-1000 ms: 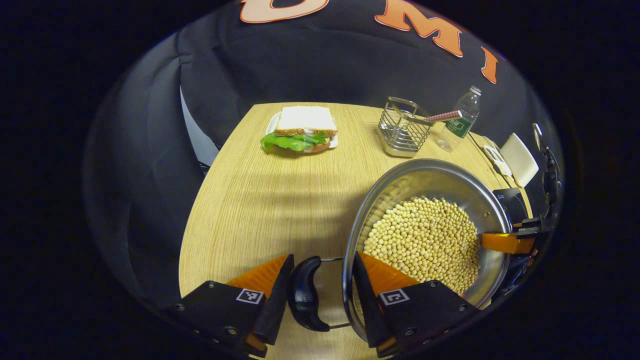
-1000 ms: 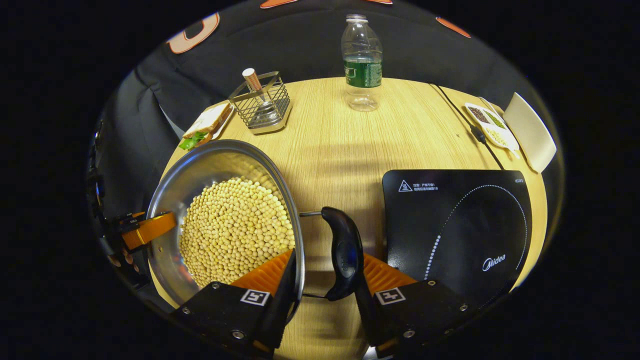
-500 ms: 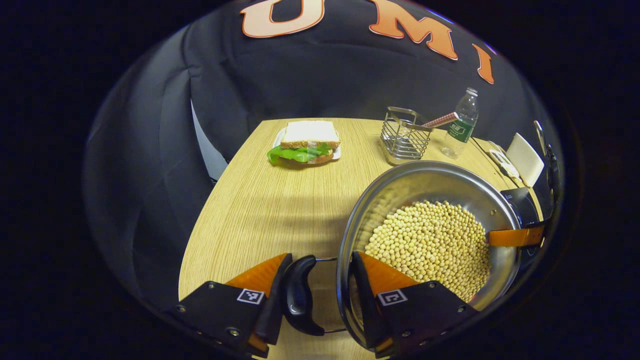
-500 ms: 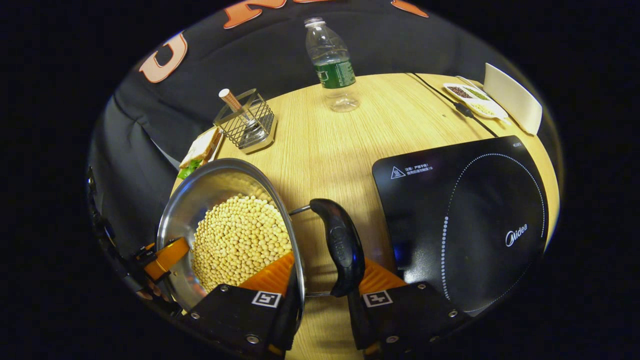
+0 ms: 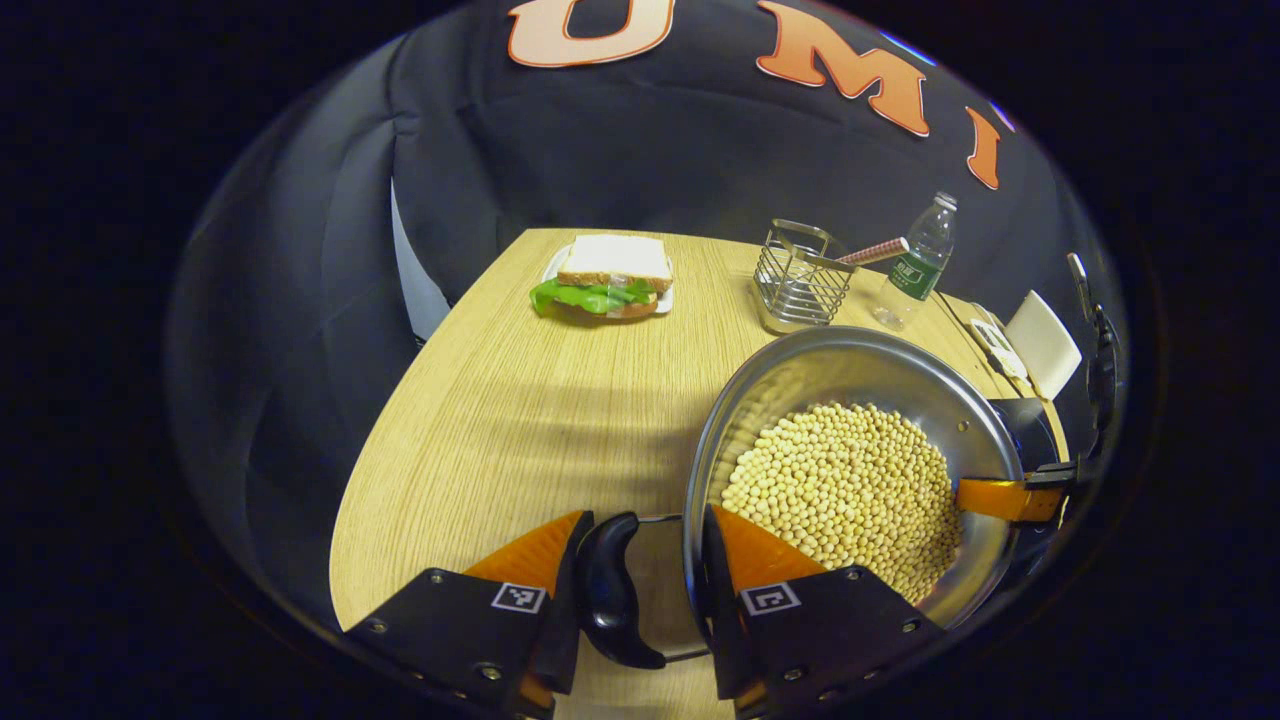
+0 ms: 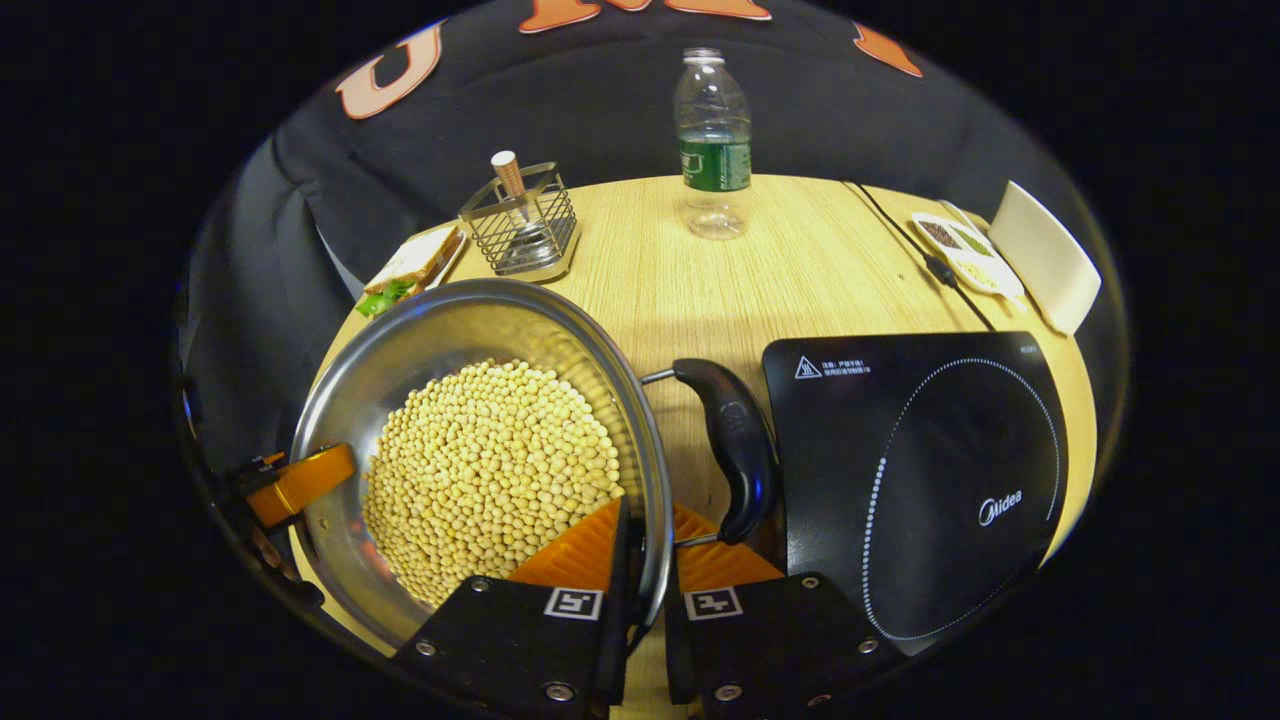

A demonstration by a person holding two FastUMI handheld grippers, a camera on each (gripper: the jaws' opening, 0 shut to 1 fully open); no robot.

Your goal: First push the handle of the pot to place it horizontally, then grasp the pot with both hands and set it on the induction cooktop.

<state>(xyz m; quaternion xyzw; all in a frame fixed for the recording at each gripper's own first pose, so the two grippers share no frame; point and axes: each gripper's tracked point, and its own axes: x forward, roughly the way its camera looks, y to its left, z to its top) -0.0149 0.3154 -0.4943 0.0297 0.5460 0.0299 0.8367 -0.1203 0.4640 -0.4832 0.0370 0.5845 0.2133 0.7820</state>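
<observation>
Closing in since half a second ago, my right gripper is now pinching only the rim of the pot; earlier its fingers were straddling both the rim and the handle. The pot is also sitting more level in that view than before.

From the left in the right gripper view, my left gripper is reaching over the pot's far rim. In its own view the fingers are standing moderately apart, one against the outside of the black side handle and the other inside the pot wall, so that handle and rim are both being held between them. The steel pot, heaped with pale beans, is hanging between my two tools above the left half of the wooden table; I cannot tell whether its base is touching the wood. My right gripper's jaws are nearly together, one finger inside the wall and one outside. Just beyond them the pot's other handle is lying flat, its lower end overlapping the left edge of the black cooktop. The pot is not yet on the cooktop.

Along the far edge, a sandwich, a wire rack, a plastic bottle and a small dish are standing in a row.
</observation>
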